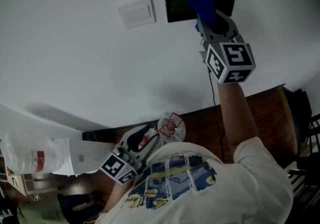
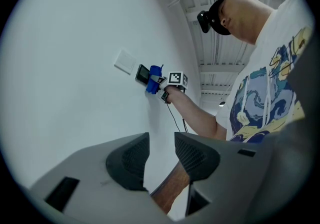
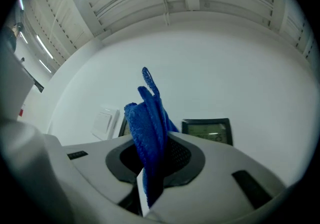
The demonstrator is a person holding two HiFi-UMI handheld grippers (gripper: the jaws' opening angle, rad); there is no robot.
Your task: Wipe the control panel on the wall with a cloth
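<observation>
The right tongs point(image 3: 150, 154) are clamped on one blue cloth point(image 3: 149, 118), their dark pads squeezed against it from both sides. The cloth is a bright blue, knobbly weave, folded into a thick bunch that stands up out of the tongs, with a thin loop at its far tip. In the head view the right tongs point(image 1: 206, 17) are raised to the wall point(image 1: 75, 58), and the cloth point(image 1: 199, 0) lies over the middle of the control panel point(image 1: 175, 9), so that a dark part of the panel shows on each side of it. From the left gripper view the cloth point(image 2: 154, 79) sits against the panel point(image 2: 143, 73), though actual contact cannot be made out at that size.

The panel point(image 3: 207, 131) is a single dark, flat rectangle with a pale greenish display. Just left of it is one white light switch point(image 1: 136, 12), set slightly askew in the head view. A thin dark cable point(image 1: 215, 93) hangs down the wall below the right tongs.

The left tongs point(image 2: 159, 155) are held low, near the person's white printed T-shirt point(image 1: 200, 188), well apart from the panel. Their two ribbed pads stand a narrow gap apart with nothing between them, only the wall and a brown wooden strip beyond.
</observation>
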